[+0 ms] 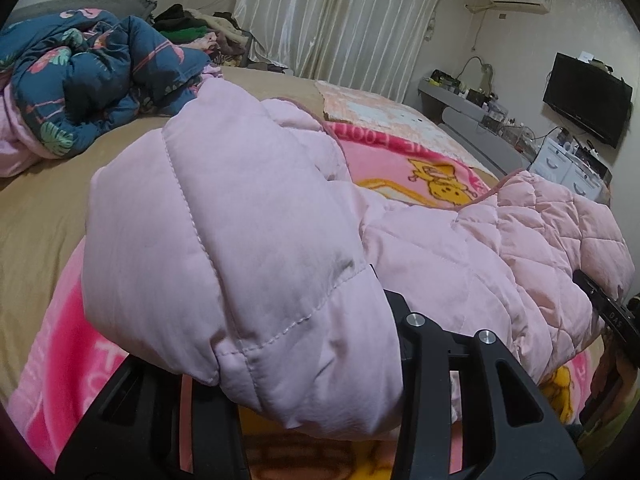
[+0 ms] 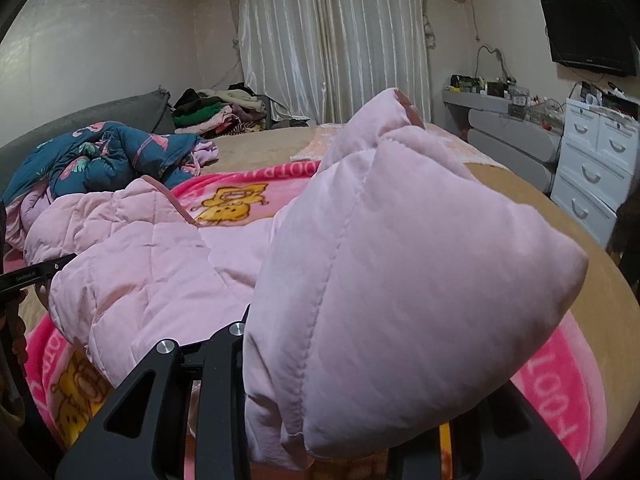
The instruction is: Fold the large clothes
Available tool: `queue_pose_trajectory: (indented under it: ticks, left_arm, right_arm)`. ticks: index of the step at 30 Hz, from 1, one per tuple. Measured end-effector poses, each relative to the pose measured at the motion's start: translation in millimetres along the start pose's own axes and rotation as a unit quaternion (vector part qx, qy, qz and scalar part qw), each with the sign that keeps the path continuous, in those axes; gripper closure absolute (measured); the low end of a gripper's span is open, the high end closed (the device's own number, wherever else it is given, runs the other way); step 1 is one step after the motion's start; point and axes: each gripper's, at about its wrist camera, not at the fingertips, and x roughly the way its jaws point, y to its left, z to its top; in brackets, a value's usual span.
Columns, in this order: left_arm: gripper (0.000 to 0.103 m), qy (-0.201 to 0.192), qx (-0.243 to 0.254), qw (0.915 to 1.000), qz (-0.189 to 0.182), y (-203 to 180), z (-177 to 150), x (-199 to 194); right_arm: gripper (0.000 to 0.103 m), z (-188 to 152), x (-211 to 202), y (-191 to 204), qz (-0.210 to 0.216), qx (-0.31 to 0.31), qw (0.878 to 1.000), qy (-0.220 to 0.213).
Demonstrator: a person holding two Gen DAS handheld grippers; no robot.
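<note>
A pale pink padded jacket [image 1: 240, 220] hangs lifted above the bed, stretched between my two grippers. In the left wrist view a puffy fold of it bulges over my left gripper [image 1: 288, 344], which is shut on the fabric; the fingertips are buried in the cloth. My right gripper [image 1: 600, 300] shows at the right edge, at the jacket's quilted lining. In the right wrist view the jacket [image 2: 400, 240] bulges the same way over my right gripper [image 2: 360, 360], shut on it with tips hidden. My left gripper [image 2: 40, 270] shows at the far left edge.
Under the jacket a pink cartoon blanket [image 1: 420, 168] lies on the tan bed sheet [image 1: 40, 208]. A blue floral duvet [image 1: 80, 80] and a clothes pile [image 1: 192, 28] sit at the back left. White drawers [image 2: 596, 168] and a grey shelf [image 2: 512, 120] stand right of the bed.
</note>
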Motion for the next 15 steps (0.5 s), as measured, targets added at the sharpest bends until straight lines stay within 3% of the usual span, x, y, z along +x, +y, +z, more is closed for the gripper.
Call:
queue_pose_trajectory:
  ticks: [15]
  left_arm:
    - [0.069, 0.018, 0.007, 0.9997, 0.016, 7.2, -27.2, -0.8]
  right_arm:
    - [0.071, -36.5, 0.5, -7.0, -0.014, 0.044, 0.998, 0.031]
